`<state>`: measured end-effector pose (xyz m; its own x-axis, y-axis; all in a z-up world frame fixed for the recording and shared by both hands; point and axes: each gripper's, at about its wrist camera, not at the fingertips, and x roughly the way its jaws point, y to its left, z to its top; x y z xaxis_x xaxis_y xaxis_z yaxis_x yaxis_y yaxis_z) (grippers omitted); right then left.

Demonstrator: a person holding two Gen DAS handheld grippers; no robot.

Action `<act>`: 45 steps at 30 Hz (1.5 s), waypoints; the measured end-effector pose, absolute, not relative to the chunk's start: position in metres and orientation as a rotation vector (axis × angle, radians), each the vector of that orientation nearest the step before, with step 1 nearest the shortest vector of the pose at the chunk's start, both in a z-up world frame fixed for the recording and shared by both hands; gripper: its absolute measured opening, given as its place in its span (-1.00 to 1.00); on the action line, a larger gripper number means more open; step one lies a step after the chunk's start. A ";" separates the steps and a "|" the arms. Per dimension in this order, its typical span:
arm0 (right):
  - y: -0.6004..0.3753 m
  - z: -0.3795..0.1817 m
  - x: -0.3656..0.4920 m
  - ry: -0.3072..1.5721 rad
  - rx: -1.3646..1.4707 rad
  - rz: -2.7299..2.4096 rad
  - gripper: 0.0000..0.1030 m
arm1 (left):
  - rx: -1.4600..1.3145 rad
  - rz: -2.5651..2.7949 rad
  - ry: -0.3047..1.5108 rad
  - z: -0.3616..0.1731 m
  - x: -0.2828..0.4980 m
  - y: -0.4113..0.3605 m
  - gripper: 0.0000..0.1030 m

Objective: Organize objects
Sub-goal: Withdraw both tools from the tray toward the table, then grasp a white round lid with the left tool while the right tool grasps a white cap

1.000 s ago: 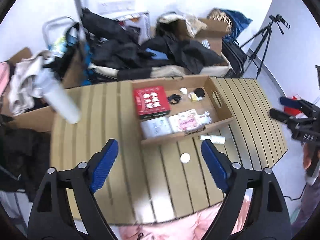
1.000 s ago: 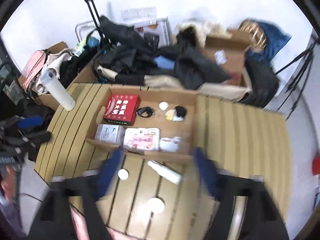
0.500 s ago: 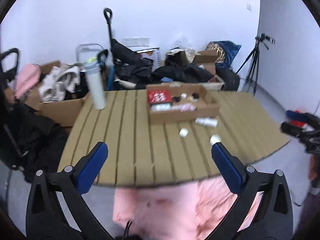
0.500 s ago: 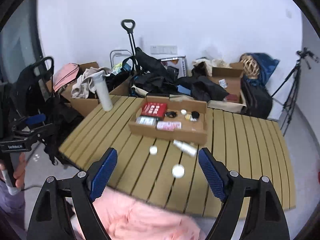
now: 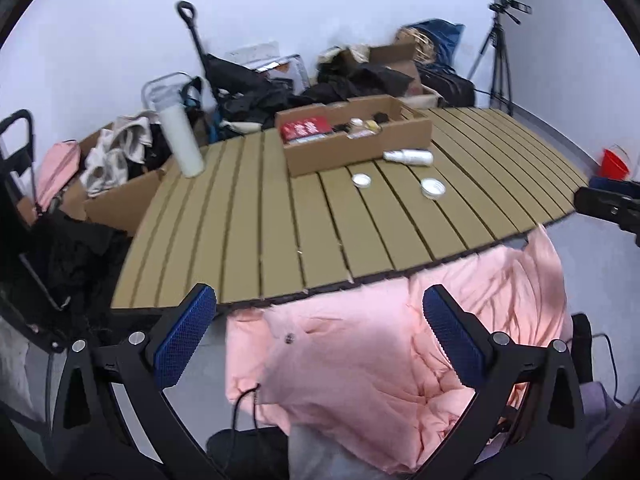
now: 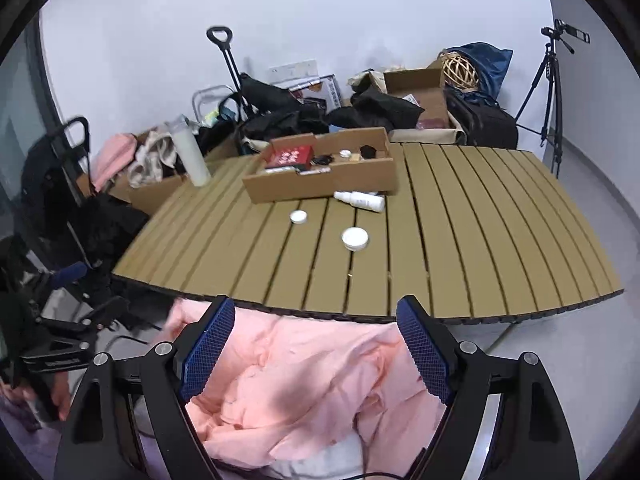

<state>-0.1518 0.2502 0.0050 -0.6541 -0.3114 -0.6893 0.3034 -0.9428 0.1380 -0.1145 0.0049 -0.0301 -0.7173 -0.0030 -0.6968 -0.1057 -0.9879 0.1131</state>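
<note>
Both jaws empty and drawn back from the table, nothing picked up yet.

My left gripper [image 5: 316, 340] and my right gripper [image 6: 316, 346] were both wide open and held nothing, hanging over a pink quilted cloth [image 6: 304, 376] short of the table [image 6: 460, 240] edge. I judged the sorting was not finished: three things lay loose on the slats outside the cardboard box [image 6: 320, 180]. In the right view the white spray bottle [image 6: 360, 200] lay on its side at about 12 o'clock, just beside the box front, the small white lid [image 6: 299, 217] at 11 o'clock, and the larger white jar [image 6: 355, 238] nearest to me. The next move called for a long reach forward, probably to the jar first. The tall white bottle [image 6: 191, 156] at 10 o'clock stood well apart and blocked nothing; only the box wall had to be cleared.
</note>
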 end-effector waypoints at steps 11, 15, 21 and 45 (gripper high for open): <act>0.230 -0.073 -0.239 0.269 1.143 -2.547 0.64 | -1.015 2.544 -0.159 -0.083 -0.258 0.004 0.93; 0.223 -0.110 -0.304 0.280 1.196 -2.513 0.63 | -1.098 2.582 -0.080 -0.114 -0.337 0.021 0.60; 0.213 -0.144 -0.363 0.278 1.249 -2.481 0.36 | -1.281 2.551 0.001 -0.161 -0.406 0.041 0.26; 0.243 -0.065 -0.291 0.238 1.083 -2.598 -0.15 | -1.052 2.613 0.083 -0.057 -0.284 0.035 -0.51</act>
